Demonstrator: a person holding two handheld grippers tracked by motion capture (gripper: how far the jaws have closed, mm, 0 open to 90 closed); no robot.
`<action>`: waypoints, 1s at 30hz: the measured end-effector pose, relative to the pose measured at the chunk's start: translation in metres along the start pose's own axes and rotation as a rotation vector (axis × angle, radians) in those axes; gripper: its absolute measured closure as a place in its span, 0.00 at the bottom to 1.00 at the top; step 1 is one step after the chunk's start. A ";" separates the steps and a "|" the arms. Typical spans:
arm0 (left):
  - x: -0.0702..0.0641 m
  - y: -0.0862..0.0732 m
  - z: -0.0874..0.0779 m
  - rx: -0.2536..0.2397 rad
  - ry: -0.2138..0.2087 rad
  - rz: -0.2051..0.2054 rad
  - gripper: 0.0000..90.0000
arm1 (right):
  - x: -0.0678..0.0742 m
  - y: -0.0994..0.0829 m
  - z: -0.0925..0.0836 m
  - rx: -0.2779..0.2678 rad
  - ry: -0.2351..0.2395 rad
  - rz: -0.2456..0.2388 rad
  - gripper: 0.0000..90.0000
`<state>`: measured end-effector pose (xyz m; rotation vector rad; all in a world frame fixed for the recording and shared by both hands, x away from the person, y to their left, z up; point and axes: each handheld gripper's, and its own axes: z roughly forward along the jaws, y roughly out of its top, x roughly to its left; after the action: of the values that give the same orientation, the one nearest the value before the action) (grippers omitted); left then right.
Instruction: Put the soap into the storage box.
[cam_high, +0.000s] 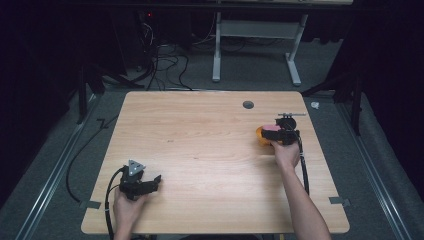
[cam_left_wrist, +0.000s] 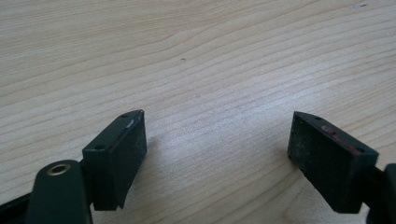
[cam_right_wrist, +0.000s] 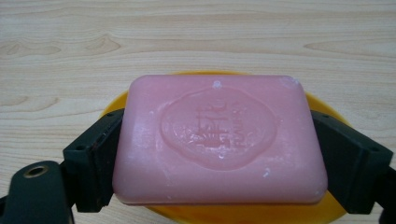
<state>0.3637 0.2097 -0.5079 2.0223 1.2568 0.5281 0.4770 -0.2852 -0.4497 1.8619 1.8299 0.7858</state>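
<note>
Two grippers on a wooden table (cam_high: 200, 150), one in each hand. Right gripper (cam_high: 281, 134) sits near the table's right edge, far half, and has a pink soap bar (cam_right_wrist: 219, 140) clamped between its two black jaws; jaw pads press the bar's short sides. The soap is flat, stamped face up, with an oval embossed logo. It is over a yellow dish (cam_right_wrist: 112, 109), whose rim shows around and below the bar; can't tell whether the soap touches the dish or is just above it. In the high view the soap (cam_high: 272, 128) and dish (cam_high: 261, 136) show as a pink and orange spot just left of the right gripper, near the right hand (cam_high: 286, 152).

Left gripper (cam_high: 140, 181) is at the near left of the table, well apart from the soap, held by the left hand (cam_high: 127, 207). Its jaws stand wide apart with nothing between them, just bare wood under them in the left gripper view (cam_left_wrist: 217, 140). Grey three-cornered plate on top, black cable trailing off the near edge.

Small dark round hole (cam_high: 248, 105) in the tabletop near the far edge, beyond the dish.
</note>
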 end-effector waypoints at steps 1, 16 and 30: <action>0.000 0.000 0.000 0.000 0.000 0.000 0.22 | 0.000 0.000 0.001 0.003 -0.001 0.002 0.15; 0.000 0.000 0.000 -0.001 0.000 -0.001 0.22 | -0.001 -0.001 0.008 0.019 -0.010 0.002 0.15; 0.000 0.000 0.000 -0.002 0.000 -0.002 0.22 | 0.001 -0.002 0.008 0.029 -0.027 -0.013 0.14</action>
<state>0.3636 0.2094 -0.5080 2.0195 1.2574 0.5282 0.4801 -0.2833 -0.4568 1.8670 1.8440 0.7299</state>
